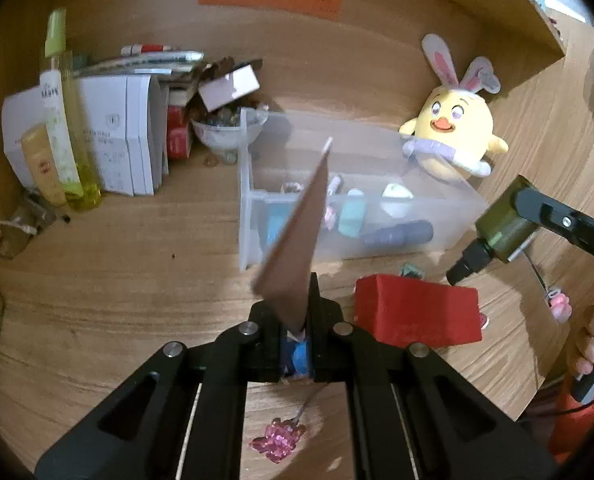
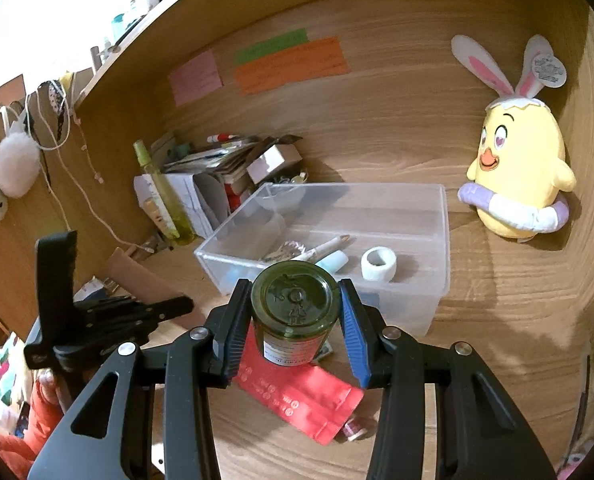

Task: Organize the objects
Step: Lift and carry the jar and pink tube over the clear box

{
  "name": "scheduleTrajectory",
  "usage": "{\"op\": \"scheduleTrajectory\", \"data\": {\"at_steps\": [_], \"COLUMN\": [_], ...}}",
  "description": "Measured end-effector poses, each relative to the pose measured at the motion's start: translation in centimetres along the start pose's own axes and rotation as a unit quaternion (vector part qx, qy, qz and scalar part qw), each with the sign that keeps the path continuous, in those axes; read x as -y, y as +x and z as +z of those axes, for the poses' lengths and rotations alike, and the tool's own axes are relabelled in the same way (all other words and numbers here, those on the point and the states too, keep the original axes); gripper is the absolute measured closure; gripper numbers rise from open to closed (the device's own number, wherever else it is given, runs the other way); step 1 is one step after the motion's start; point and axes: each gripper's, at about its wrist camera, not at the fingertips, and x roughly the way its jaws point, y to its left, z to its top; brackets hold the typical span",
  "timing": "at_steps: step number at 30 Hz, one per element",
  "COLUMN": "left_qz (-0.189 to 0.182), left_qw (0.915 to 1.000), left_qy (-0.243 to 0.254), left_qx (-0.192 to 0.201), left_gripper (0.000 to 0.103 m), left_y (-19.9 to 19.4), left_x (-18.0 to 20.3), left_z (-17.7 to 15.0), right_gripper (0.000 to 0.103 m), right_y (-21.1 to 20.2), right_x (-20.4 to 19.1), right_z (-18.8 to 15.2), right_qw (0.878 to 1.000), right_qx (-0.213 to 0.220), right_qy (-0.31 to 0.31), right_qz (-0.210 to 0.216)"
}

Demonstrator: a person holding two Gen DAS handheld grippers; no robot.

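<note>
My left gripper [image 1: 299, 312] is shut on a thin brown card [image 1: 297, 236] that stands edge-up in front of the clear plastic bin [image 1: 245, 200]. In the right wrist view the left gripper [image 2: 97, 312] and the card [image 2: 137, 276] sit left of the bin [image 2: 441, 240]. My right gripper [image 2: 297, 312] is shut on a green glass bottle [image 2: 295, 308], seen bottom-first, above a red pouch [image 2: 305, 396]. In the left wrist view the bottle [image 1: 501, 228] is held near the bin's right end, black cap down. The bin holds a tape roll [image 2: 379, 264], a pen and small tubes.
A yellow chick plush [image 1: 453, 136] leans on the back wall right of the bin. Books, white boxes [image 1: 125, 136], a bowl and a tall yellow-green spray bottle [image 1: 63, 120] crowd the back left corner. A pink sequin charm [image 1: 279, 438] lies under my left gripper.
</note>
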Motion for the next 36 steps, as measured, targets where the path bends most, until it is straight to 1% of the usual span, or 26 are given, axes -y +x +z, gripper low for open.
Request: {"op": "scheduleTrajectory", "data": {"at_steps": [8, 14, 18, 23, 26, 30, 36], "left_qz": [-0.014, -0.018, -0.019, -0.021, -0.015, -0.014, 0.001], "left_qw": [0.9989, 0.9968, 0.9952, 0.9939, 0.9937, 0.9944, 0.9956], "left_qy": [0.008, 0.010, 0.008, 0.004, 0.003, 0.000, 0.002], "left_qx": [0.045, 0.077, 0.095, 0.108, 0.111, 0.105, 0.094], "left_gripper": [0.097, 0.097, 0.097, 0.097, 0.097, 0.097, 0.097], "left_y": [-2.3, -3.6, -4.0, -3.9, -3.4, -2.3, -0.3], "left_x": [0.7, 1.0, 1.0, 0.8, 0.6, 0.2, -0.2], "left_z": [2.6, 4.8, 6.3, 7.9, 8.7, 9.7, 10.9], "right_gripper": [0.064, 0.064, 0.064, 0.064, 0.064, 0.064, 0.064], "right_y": [-0.7, -0.9, -0.7, 0.7, 1.8, 3.6, 5.9], "right_x": [1.1, 1.8, 2.2, 2.9, 3.0, 2.8, 2.4], "right_z": [2.4, 4.2, 5.2, 6.0, 6.2, 6.2, 5.8], "right_qw": [0.999, 0.998, 0.997, 0.997, 0.997, 0.998, 0.999], "right_qx": [0.035, 0.057, 0.066, 0.062, 0.056, 0.041, 0.018], "right_qy": [0.007, 0.007, 0.001, 0.004, 0.005, 0.002, -0.004], "right_qz": [-0.010, -0.026, -0.045, -0.051, -0.051, -0.047, -0.039]}}
